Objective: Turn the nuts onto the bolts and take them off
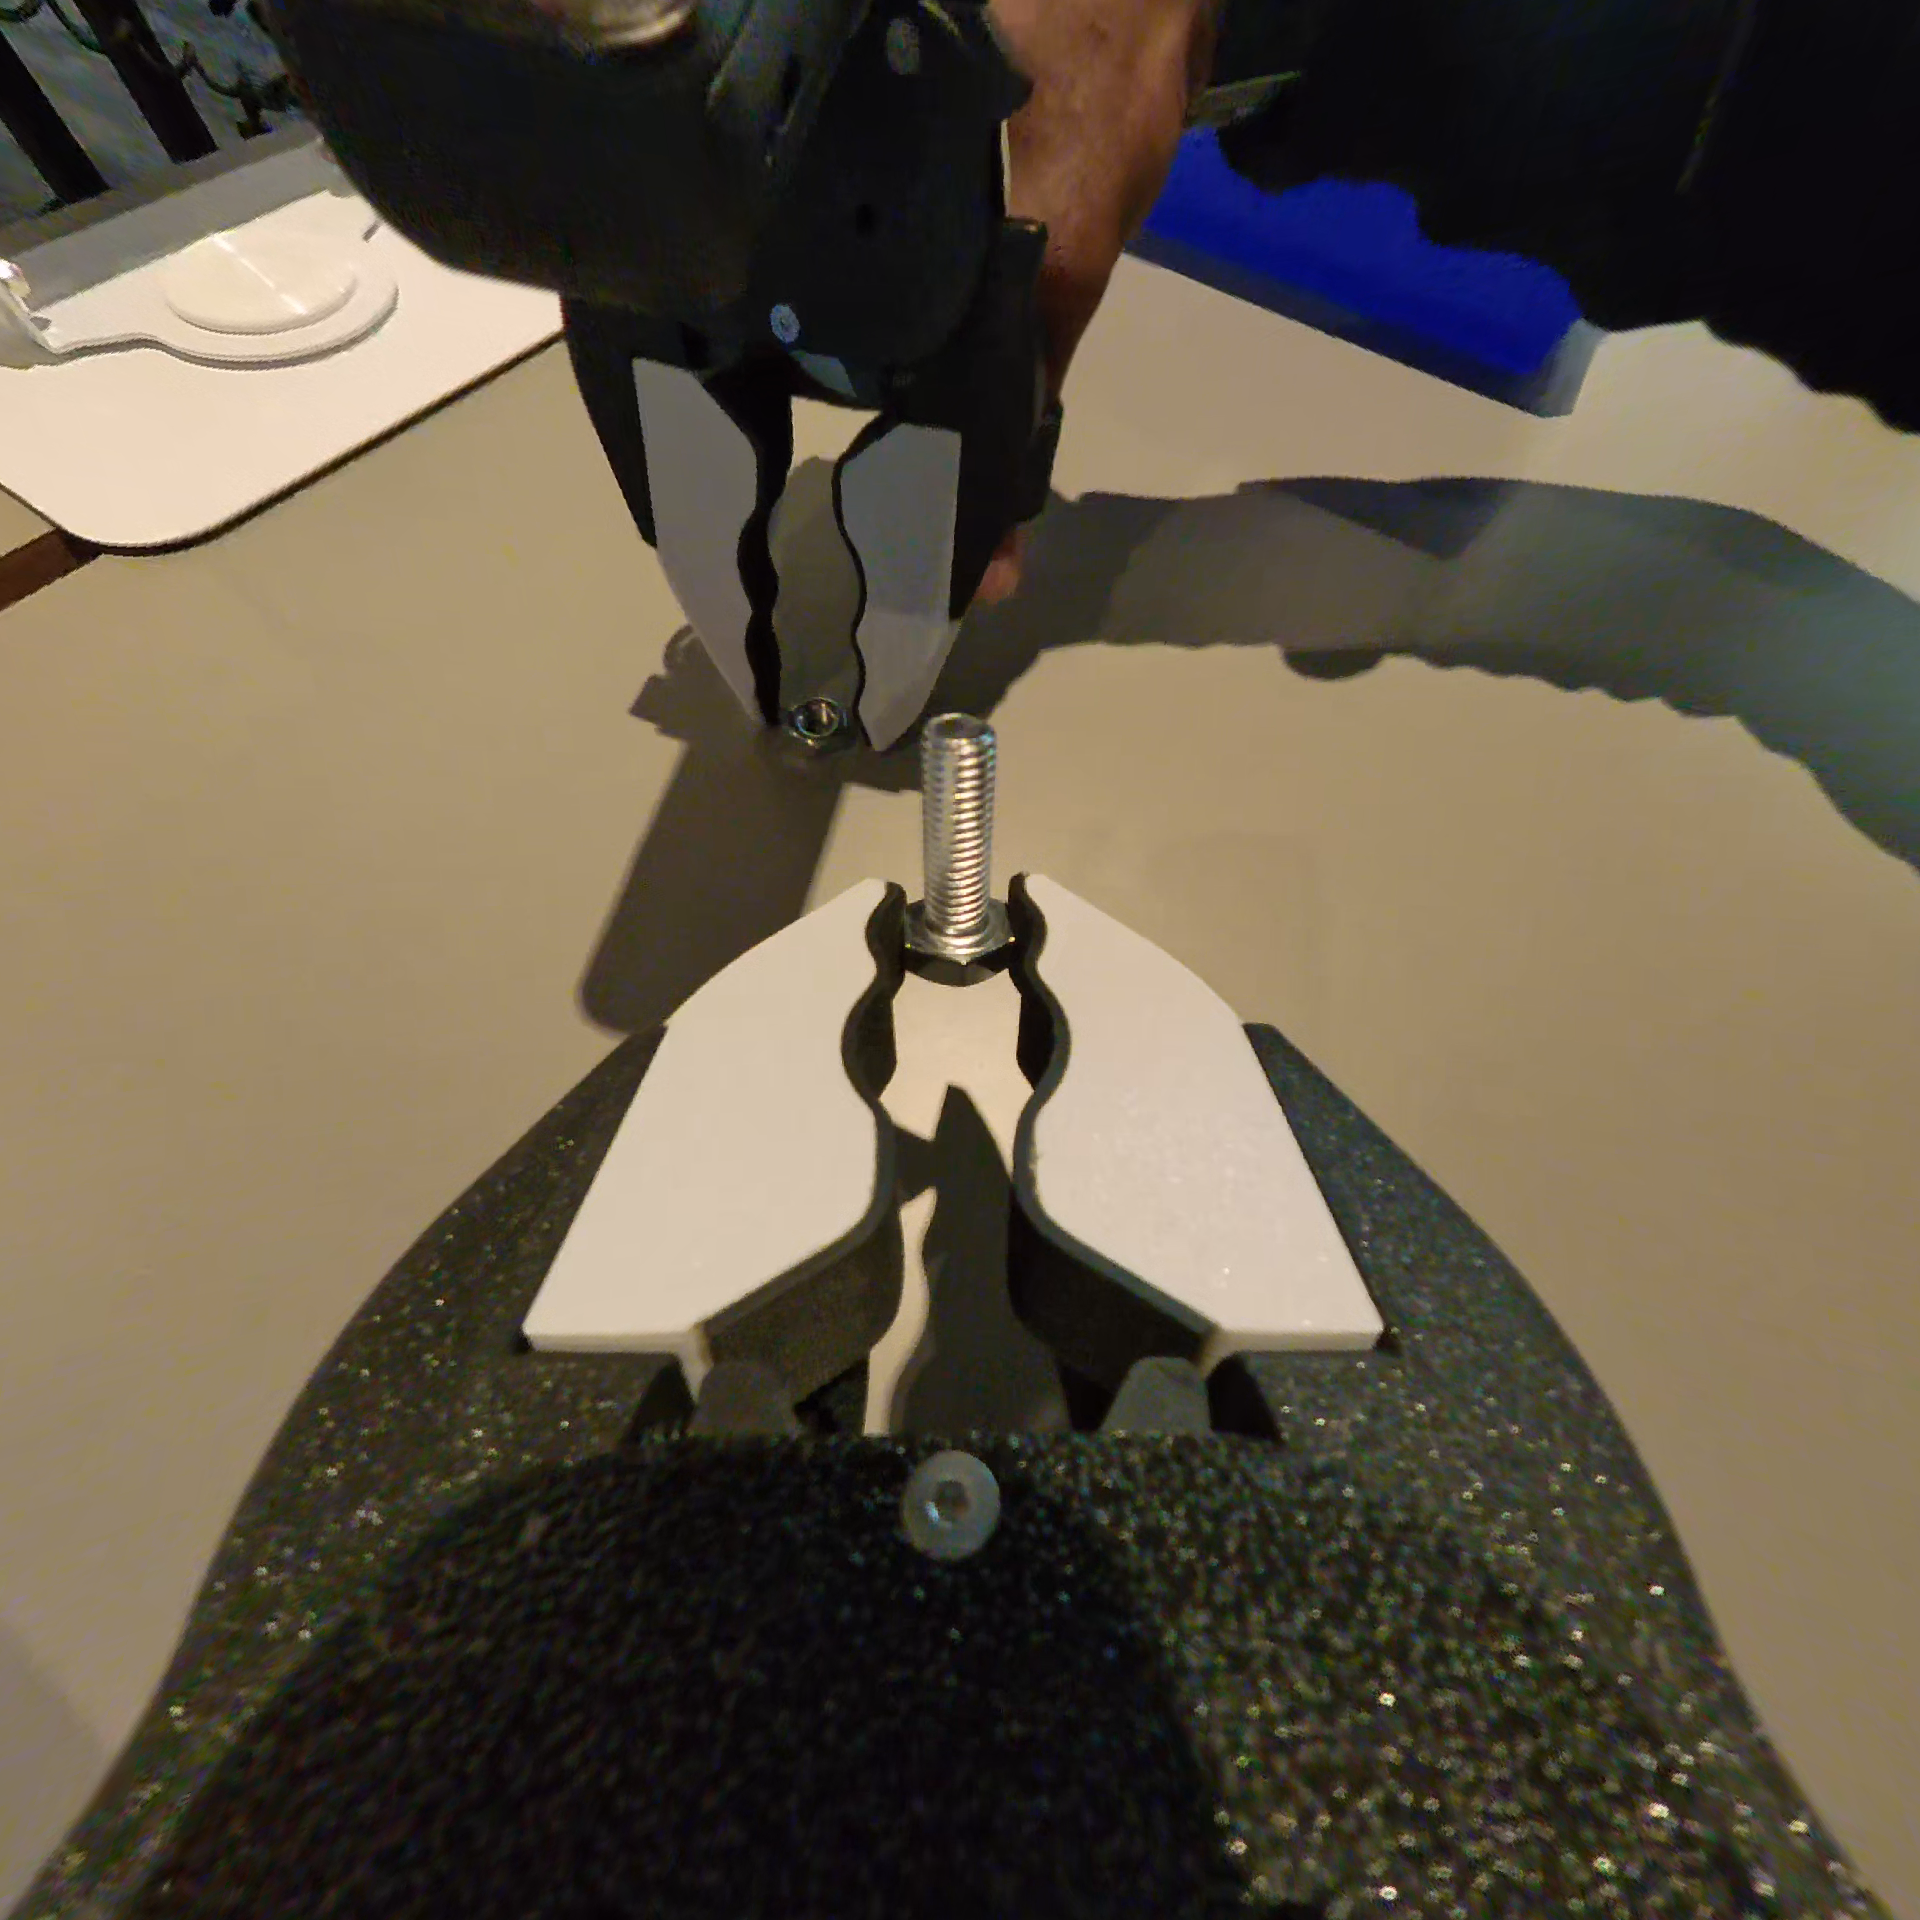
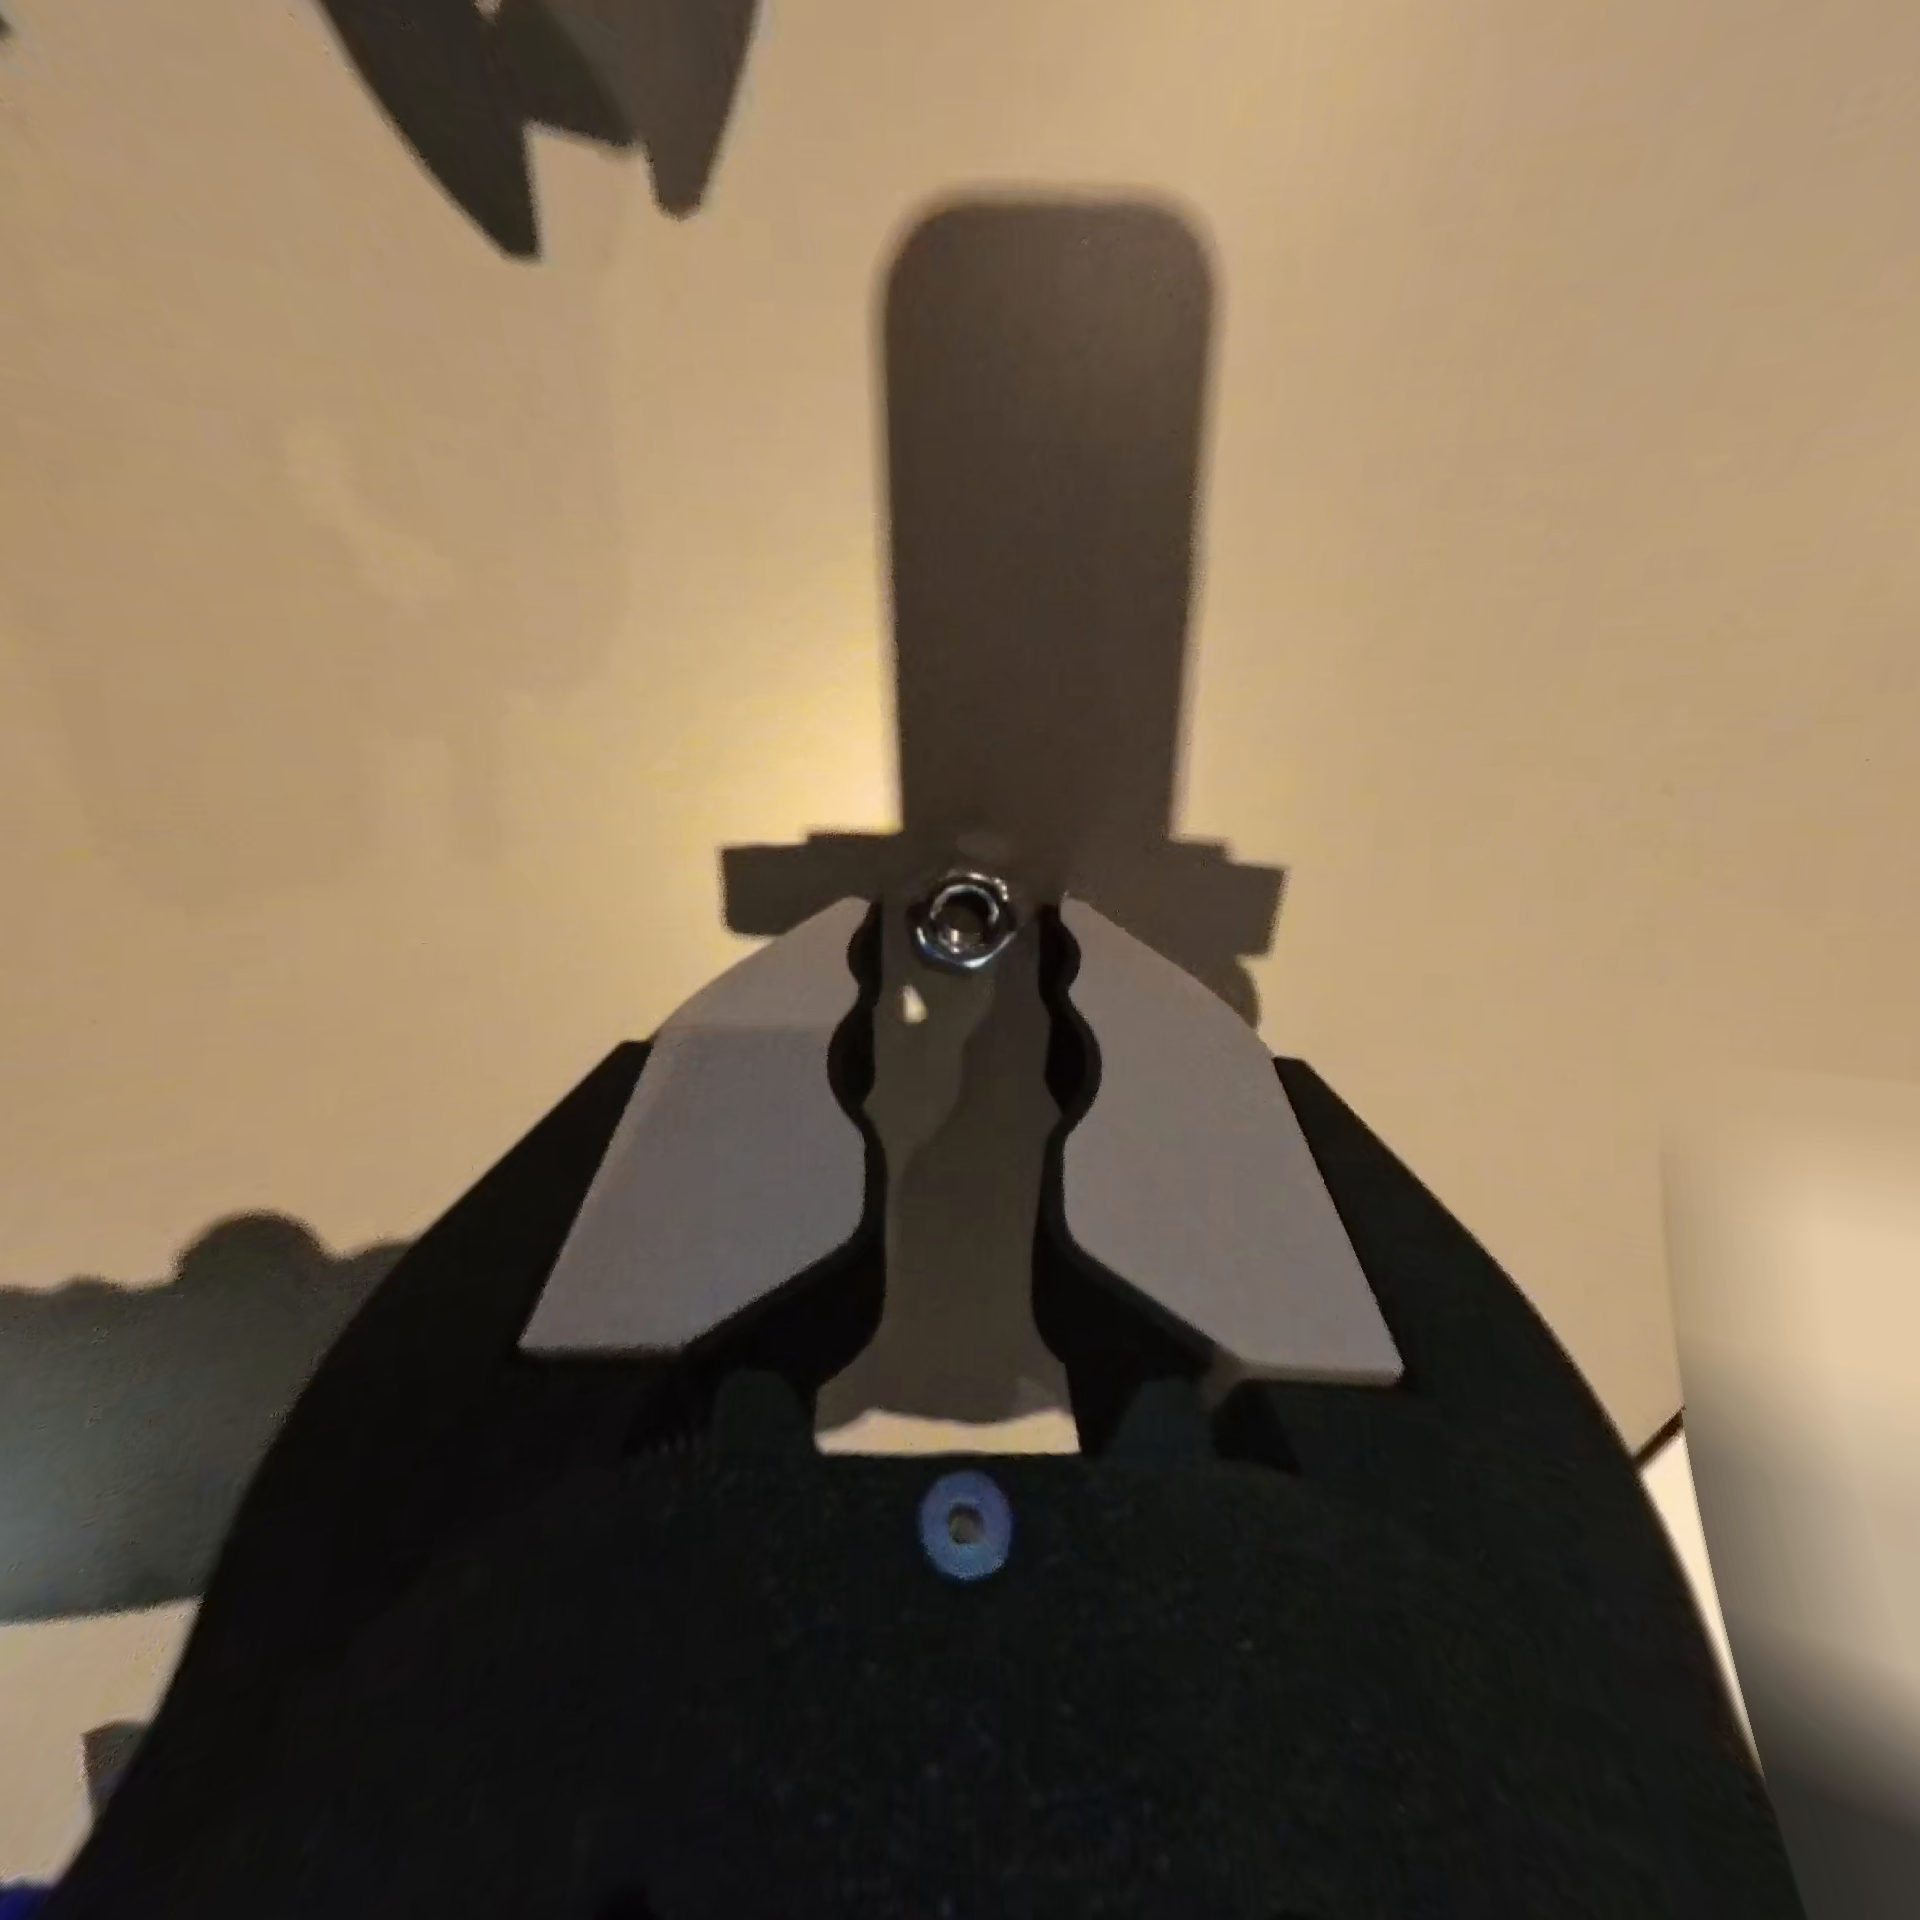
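My left gripper (image 1: 956, 896) is shut on the hex head of a silver bolt (image 1: 958, 821) and holds it upright, threads pointing up, just above the beige table (image 1: 1455, 987). A small silver nut (image 1: 816, 719) lies flat on the table just beyond the bolt, to its left. My right gripper (image 1: 821, 727) points straight down with its tips on the table either side of the nut. In the right wrist view the nut (image 2: 961, 925) sits between the tips of the right gripper (image 2: 961, 914), with a thin gap on each side. The bolt is not in that view.
A white board (image 1: 187, 436) with a clear round disc (image 1: 281, 291) lies at the far left. A blue object (image 1: 1351, 260) lies at the far right behind a person's forearm (image 1: 1101, 156). A white surface (image 2: 1818, 1351) edges the right wrist view. There is about 12 cm between the tips of the two grippers.
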Demonstrator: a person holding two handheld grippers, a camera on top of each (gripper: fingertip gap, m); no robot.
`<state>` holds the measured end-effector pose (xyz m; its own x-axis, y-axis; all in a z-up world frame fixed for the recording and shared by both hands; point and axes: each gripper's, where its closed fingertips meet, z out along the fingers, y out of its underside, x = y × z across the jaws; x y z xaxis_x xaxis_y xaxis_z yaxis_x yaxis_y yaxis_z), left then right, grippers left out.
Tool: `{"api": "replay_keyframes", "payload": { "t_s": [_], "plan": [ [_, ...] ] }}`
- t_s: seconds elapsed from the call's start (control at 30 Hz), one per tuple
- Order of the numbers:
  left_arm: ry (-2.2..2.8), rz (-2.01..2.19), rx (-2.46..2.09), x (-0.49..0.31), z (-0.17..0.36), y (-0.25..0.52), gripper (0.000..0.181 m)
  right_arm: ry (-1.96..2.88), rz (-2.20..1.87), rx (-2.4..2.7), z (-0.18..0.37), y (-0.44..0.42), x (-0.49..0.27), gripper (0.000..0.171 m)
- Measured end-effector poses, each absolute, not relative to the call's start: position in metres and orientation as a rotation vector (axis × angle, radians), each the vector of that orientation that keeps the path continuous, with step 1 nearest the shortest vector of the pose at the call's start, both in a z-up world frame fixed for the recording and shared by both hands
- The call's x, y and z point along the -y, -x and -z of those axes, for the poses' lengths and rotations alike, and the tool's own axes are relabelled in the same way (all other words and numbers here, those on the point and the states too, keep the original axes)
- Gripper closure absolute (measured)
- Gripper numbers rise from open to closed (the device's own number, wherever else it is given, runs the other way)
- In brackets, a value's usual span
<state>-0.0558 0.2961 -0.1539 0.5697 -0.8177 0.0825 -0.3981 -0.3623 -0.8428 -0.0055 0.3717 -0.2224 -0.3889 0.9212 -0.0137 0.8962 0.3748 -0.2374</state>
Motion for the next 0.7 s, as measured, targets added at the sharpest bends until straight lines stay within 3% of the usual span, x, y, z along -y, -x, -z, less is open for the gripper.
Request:
{"api": "replay_keyframes", "payload": {
  "t_s": [0.4,0.7],
  "plan": [
    [1.994,0.65,-1.015,-0.292,0.16,0.053,0.163,1.641,-0.316,2.413,0.221,0.01,-0.37,0.154],
    [1.91,0.468,-1.382,-0.264,0.185,0.011,0.163,1.427,-0.88,1.676,0.157,-0.025,-0.283,0.154]
  ]
}}
